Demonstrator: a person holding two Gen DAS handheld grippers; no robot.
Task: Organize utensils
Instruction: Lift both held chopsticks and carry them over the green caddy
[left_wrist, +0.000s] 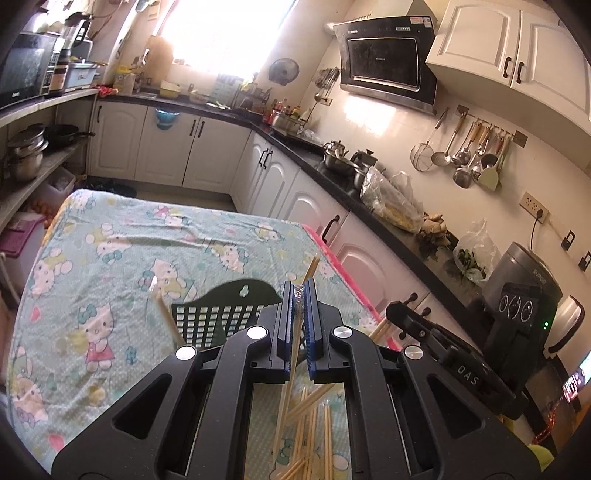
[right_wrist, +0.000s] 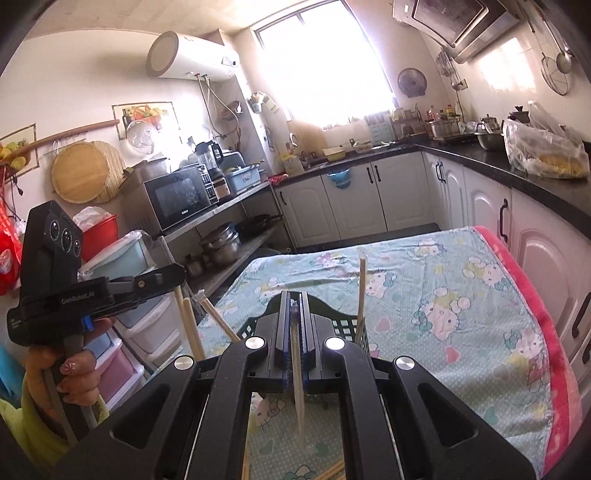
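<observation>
Left gripper (left_wrist: 300, 295) pinches a pale wooden chopstick (left_wrist: 286, 391), right gripper (right_wrist: 294, 299) pinches what looks like another wrapped chopstick (right_wrist: 297, 384), both above the dark plastic lattice basket (left_wrist: 218, 321).

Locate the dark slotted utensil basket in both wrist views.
Left wrist: utensil basket sits low centre-left on the table, just beyond the left gripper, partly hidden by it.
Right wrist: basket is low centre, mostly hidden behind the right gripper; its grid wall shows on the right.
Shared landmark: the microwave.
</observation>
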